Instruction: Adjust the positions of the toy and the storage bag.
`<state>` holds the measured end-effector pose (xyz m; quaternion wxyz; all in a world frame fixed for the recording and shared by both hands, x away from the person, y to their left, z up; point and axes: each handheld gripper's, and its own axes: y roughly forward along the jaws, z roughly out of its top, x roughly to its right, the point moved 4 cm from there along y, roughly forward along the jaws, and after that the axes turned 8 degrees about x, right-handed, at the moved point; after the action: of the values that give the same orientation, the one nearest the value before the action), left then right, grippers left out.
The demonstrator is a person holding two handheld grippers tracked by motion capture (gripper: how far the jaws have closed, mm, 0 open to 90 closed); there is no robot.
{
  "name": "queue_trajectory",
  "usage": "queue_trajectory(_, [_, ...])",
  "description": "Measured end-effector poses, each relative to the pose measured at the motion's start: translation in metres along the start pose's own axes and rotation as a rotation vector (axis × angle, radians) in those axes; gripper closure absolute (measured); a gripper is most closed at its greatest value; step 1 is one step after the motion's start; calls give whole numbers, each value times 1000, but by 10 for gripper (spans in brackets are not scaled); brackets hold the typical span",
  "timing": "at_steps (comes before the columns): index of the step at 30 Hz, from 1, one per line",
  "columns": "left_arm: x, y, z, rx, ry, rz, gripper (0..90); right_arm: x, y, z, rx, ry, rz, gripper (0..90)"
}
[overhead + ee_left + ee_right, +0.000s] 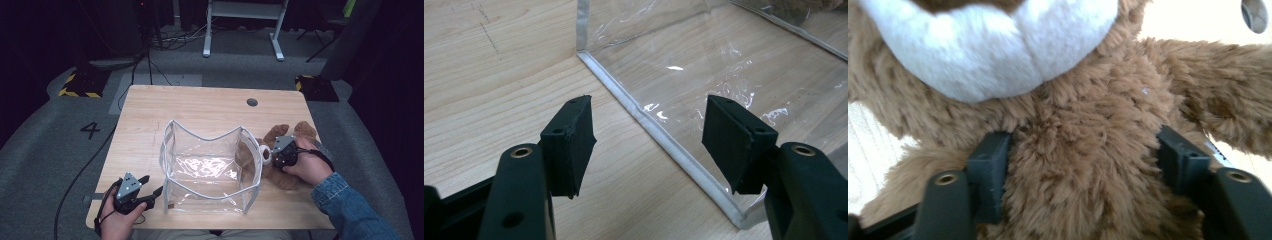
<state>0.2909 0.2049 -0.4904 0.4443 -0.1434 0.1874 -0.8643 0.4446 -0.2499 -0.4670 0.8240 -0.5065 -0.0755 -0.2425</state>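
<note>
right gripper on the plush bear, clear bag standing open to its left

the plush bear (280, 150) lies on its back on the right part of the wooden table (200, 102), just beside the right wall of the clear bag (210, 167) and touching or nearly touching it. its long axis runs roughly across the table: the head with the white muzzle (993, 45) points toward the bag, the legs point away toward the table's right edge. in the right gripper view one arm of the bear extends to the upper right.

the right gripper (281, 150) sits directly over the bear's torso, with the jaws straddling the body across its long axis. one jaw is buried in the fur on each side, and the pads appear to press into the pile; this reads as a grip on the torso, though how firm cannot be told through the fur.

the bag stands upright at the table's centre with its mouth open upward. from the right gripper the opening lies to the left; the judged next move is a lift and a short carry in that direction, head first over the white-trimmed rim.

the left gripper (649, 145) rests low at the bag's near left corner, jaws spread with nothing between them, astride the bottom seam without touching it. the right hand is the nearer to the bear; the left is well apart from it.
</note>
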Motion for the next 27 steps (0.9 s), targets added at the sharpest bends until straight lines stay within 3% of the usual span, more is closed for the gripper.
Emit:
queue_trajectory(4, [0, 0, -1, -1, -8, -2, 376, 0, 3, -1, 11, 24, 16, 518])
queue_trajectory(8, [0, 0, -1, -1, -6, -3, 375, 0, 1, 1, -13, 37, 10, 669])
queue_trajectory(11, [-1, 0, -1, -1, -9, -3, 376, 1, -1, 2, 2, 72, 1, 742])
queue_trajectory(13, [-2, -1, -1, 1, -7, -3, 375, 6, -7, 1, 49, 108, -11, 766])
queue_trajectory(15, [-2, -1, -1, 7, -17, -7, 376, 6, -14, -3, 110, 186, -5, 779])
queue_trajectory(19, [-2, 0, 0, 15, -24, -1, 376, 7, -31, -9, 212, 255, -22, 783])
queue_trajectory(24, [-1, 2, 3, 24, -18, -10, 375, 13, -59, -14, 385, 358, -21, 784])
queue_trajectory(27, [-1, 4, 4, 27, -23, -13, 374, 17, -72, -16, 478, 447, -5, 783])
